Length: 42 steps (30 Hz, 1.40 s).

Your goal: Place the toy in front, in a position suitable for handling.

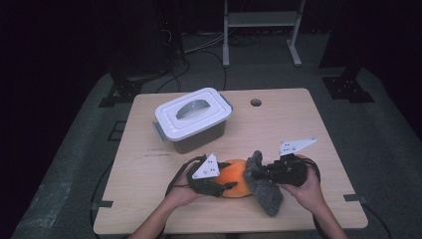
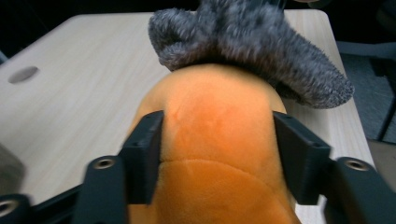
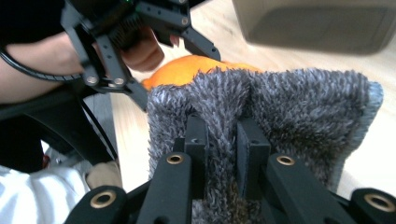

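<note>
At lower centre of the high view we see the orange plush (image 1: 235, 180) on the table (image 1: 298, 119), clamped by the left gripper (image 1: 226, 188); the right gripper (image 1: 255, 175) pinches the grey fuzzy cloth (image 1: 264, 191) (touching the plush).

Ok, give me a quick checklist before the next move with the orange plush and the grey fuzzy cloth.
1. Left gripper fingers on both sides of the orange plush: ok.
2. Left grip firm on the plush: cannot tell.
3. Right gripper pinching a fold of the grey fuzzy cloth: ok.
4. Cloth lies against the plush's end: ok.
5. Storage box stands apart from the work, lid on: ok.
6. Table space bare on the right for laying things down: ok.
</note>
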Each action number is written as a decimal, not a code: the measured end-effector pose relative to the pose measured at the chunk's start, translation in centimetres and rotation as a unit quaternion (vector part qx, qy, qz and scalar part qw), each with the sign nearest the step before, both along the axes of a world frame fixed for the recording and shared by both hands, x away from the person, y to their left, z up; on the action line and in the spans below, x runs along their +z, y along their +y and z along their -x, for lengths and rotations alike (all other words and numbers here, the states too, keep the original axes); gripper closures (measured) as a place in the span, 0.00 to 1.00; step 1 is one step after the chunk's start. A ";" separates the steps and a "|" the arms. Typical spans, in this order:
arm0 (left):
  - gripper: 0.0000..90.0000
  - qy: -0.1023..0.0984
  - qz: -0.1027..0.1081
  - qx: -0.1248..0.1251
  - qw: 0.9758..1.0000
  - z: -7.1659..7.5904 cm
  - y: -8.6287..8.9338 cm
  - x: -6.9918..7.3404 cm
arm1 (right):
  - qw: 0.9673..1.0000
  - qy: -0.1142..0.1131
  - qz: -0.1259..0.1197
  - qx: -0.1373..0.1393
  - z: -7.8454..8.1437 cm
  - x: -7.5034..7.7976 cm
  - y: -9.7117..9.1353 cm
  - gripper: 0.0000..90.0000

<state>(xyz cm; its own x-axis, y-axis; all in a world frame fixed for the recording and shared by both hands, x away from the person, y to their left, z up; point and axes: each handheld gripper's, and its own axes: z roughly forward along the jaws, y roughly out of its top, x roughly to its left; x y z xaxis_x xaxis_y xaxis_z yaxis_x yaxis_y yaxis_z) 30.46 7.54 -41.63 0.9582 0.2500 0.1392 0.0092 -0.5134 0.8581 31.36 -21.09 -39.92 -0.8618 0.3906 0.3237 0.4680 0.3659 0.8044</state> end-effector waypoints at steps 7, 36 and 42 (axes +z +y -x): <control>0.24 0.060 0.009 0.009 0.998 -0.8 0.3 -0.1 | 1.000 0.017 0.016 0.014 0.0 -1.3 0.5 0.85; 0.24 0.094 -0.002 -0.017 0.995 -1.5 1.5 -0.4 | 1.000 0.000 0.028 -0.009 0.5 -0.4 -0.5 0.84; 0.23 0.084 -0.009 -0.022 0.996 -1.2 1.0 -0.3 | 0.998 -0.035 0.044 0.016 1.4 0.9 2.2 0.83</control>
<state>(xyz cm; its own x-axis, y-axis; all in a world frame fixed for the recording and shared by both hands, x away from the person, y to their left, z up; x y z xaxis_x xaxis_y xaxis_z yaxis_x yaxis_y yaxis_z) 31.61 8.52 -41.91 0.9782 0.2068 -0.0200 0.1294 -0.5313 0.8372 29.94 -18.91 -39.00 -0.8934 0.3874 0.2275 0.3988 0.4507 0.7987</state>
